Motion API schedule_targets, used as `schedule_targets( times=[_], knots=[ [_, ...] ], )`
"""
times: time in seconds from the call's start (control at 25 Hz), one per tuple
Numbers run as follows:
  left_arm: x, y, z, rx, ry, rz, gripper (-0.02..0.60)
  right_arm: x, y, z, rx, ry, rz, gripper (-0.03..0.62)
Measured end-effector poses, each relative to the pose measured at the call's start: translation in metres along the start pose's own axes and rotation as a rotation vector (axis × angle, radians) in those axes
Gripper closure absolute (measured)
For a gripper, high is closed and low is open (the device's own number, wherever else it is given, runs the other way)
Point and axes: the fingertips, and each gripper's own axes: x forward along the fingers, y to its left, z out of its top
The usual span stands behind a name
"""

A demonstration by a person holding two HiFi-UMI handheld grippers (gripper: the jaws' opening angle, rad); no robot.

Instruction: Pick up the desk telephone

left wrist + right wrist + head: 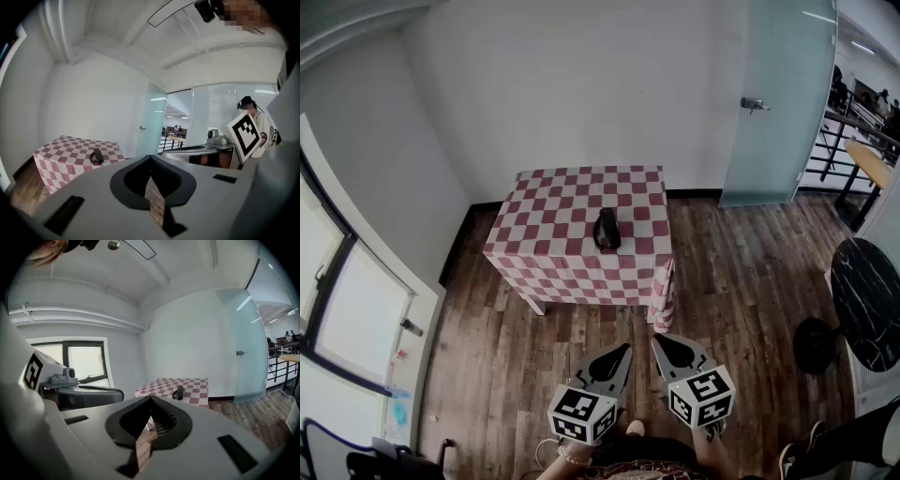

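The desk telephone (607,230) is a black handset set lying on a small table (572,202) under a red-and-white checkered cloth, well ahead of me. It shows small and far off in the left gripper view (96,156) and in the right gripper view (178,393). My left gripper (624,348) and right gripper (657,339) hang side by side above the wooden floor, short of the table's near edge. Both point toward the table with jaw tips together and nothing between them (151,157) (151,398).
A frosted glass door (778,103) stands at the back right. A window (337,300) runs along the left wall. A round black marble table (867,291) and a dark round base (814,345) sit on the right. Wooden floor (731,272) surrounds the checkered table.
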Motion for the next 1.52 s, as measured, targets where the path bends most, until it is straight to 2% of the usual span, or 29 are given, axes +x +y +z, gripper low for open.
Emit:
schedule_targets(
  times=[0.44, 0.68, 1.12, 1.52],
  knots=[
    [0.005, 0.006, -0.008, -0.029, -0.005, -0.008, 0.577, 0.004, -0.004, -0.005, 0.007, -0.002, -0.003, 0.576],
    [0.020, 0.023, -0.006, -0.040, -0.003, -0.045, 0.577, 0.022, -0.011, -0.002, 0.023, -0.003, -0.012, 0.576],
    [0.054, 0.100, 0.016, -0.025, -0.001, -0.098, 0.577, 0.101, -0.021, 0.026, -0.007, 0.006, -0.040, 0.576],
    [0.070, 0.167, 0.024, -0.022, 0.018, -0.123, 0.577, 0.161, -0.023, 0.035, 0.019, 0.006, -0.092, 0.576]
  ],
)
